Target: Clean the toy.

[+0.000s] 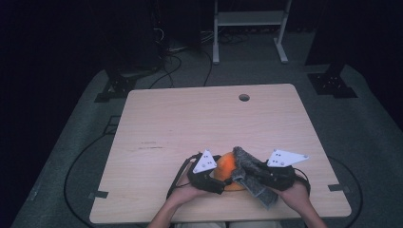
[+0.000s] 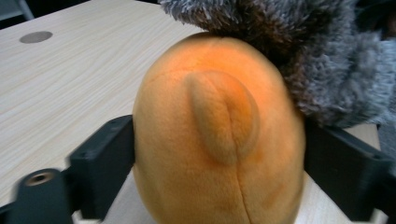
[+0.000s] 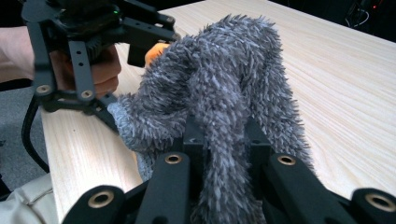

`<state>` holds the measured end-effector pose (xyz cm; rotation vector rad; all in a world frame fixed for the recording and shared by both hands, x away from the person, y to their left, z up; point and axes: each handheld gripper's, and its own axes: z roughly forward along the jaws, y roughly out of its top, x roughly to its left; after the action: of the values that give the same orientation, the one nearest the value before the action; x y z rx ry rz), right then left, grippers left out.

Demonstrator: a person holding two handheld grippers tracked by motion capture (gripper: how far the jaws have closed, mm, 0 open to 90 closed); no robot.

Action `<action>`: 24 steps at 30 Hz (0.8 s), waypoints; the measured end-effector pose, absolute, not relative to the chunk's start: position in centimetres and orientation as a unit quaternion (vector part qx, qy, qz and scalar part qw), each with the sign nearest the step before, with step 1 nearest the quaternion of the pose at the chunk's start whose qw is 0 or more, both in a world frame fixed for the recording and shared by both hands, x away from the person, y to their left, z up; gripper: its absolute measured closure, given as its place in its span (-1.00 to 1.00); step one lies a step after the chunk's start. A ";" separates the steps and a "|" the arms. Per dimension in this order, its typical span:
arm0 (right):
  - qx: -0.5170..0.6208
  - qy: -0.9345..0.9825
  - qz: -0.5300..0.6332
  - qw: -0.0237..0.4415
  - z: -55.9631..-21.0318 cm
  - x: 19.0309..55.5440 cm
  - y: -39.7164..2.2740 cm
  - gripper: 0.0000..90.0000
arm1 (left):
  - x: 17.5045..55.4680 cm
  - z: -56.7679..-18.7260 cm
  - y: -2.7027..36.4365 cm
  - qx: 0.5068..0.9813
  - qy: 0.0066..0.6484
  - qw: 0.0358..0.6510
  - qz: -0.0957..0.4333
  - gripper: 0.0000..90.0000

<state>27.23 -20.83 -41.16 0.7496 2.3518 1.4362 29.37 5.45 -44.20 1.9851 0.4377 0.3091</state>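
While the left hand-held gripper [image 1: 215,175] clamps the orange plush toy [image 2: 217,140] at the table's [image 1: 190,118] near edge, the right hand-held gripper [image 1: 259,176] pinches the grey fuzzy cloth [image 3: 224,93] draped over it. Step looks like covering or wiping; next, probably draw cloth across.

Orange plush toy [image 2: 217,144] touching fuzzy grey cloth [image 3: 219,107], table's near edge.
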 end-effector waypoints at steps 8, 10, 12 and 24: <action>0.300 0.810 0.488 0.126 -42.3 27.8 -23.2 0.69 | 29.3 -44.3 5.7 0.829 0.189 0.511 0.125 -0.54; 0.291 0.815 0.481 0.139 -42.2 27.5 -22.6 0.69 | 29.7 -43.7 5.3 0.825 0.220 0.511 0.100 -0.76; 0.271 0.821 0.481 0.146 -41.9 26.9 -21.8 0.69 | 29.6 -43.4 5.2 0.820 0.227 0.515 0.102 -0.79; 0.337 0.807 0.468 0.124 -43.3 28.4 -24.5 0.69 | 29.0 -44.3 6.5 0.825 0.197 0.514 0.125 -0.35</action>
<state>28.43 -24.47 -43.27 0.9828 2.3541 1.3643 29.01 6.54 -44.31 1.9836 0.4745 0.3000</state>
